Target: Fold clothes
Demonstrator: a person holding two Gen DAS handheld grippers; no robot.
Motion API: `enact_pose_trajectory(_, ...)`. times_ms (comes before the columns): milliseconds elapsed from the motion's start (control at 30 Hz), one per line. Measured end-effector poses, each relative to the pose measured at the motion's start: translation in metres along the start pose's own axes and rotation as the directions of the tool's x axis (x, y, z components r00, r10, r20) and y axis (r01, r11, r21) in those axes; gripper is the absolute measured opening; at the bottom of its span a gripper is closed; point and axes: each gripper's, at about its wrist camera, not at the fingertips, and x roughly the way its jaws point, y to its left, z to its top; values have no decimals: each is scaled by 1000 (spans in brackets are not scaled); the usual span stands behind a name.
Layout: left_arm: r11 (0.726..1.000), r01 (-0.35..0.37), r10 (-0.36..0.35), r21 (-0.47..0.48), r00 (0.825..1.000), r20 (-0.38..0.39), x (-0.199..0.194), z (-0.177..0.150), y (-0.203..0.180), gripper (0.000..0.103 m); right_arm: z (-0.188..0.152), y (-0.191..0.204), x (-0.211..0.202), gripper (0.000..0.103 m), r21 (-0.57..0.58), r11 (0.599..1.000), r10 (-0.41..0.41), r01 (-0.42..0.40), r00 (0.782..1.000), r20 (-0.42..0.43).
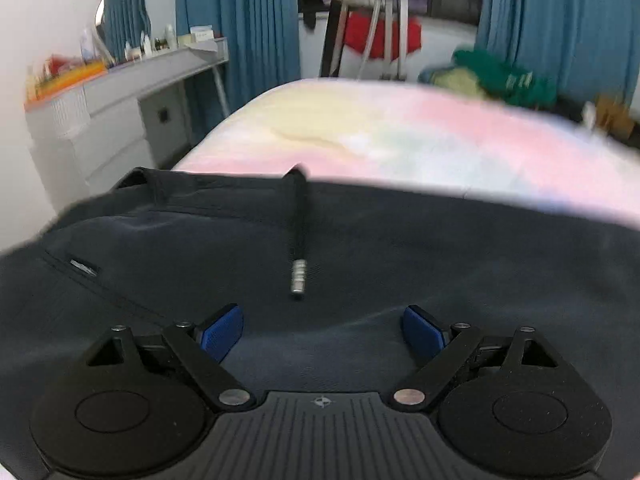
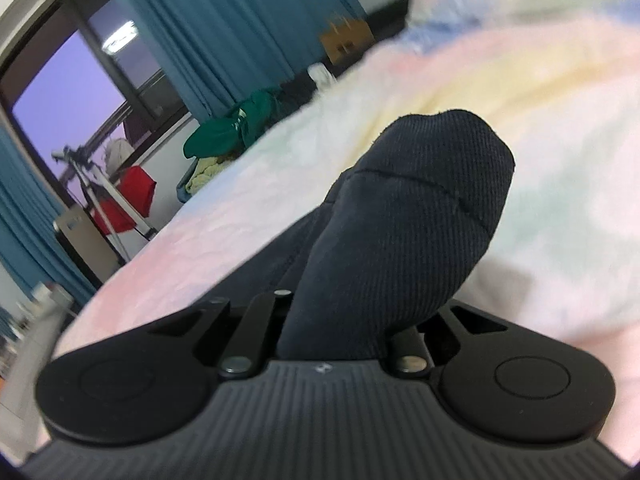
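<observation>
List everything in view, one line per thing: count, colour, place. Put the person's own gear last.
garment: one, navy, spread on the bed's near end; a bunched part stands in the right claw
drawstring: one, black with a metal tip, lying on the garment
bed cover: one, pastel pink, yellow and blue, under the garment
curtains: teal, at the window
dresser: one, white, left of the bed, with small clutter on top
green clothes: one pile, beyond the bed's far right corner
red cloth: one, on a metal rack by the window
left claw: black with blue pads, open over the garment
right claw: black, shut on the garment
</observation>
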Motion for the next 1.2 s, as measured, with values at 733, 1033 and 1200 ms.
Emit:
enact_pose_trajectory(733, 988, 50, -35, -144, 994, 99, -59, 18, 74, 90, -189, 326, -107, 17, -884, 443, 338, -151, 941, 8)
enact_pose_trajectory(1033, 987, 92, -71, -131, 985, 157, -68, 14, 72, 90, -296, 325, -82, 20, -922, 234, 246, -308, 936, -250)
enact_pose_trajectory(1200, 975, 165, -139, -150, 976, 170, -65, 12, 70, 90, -263, 323, -101, 50, -844, 308, 201, -439, 897, -393)
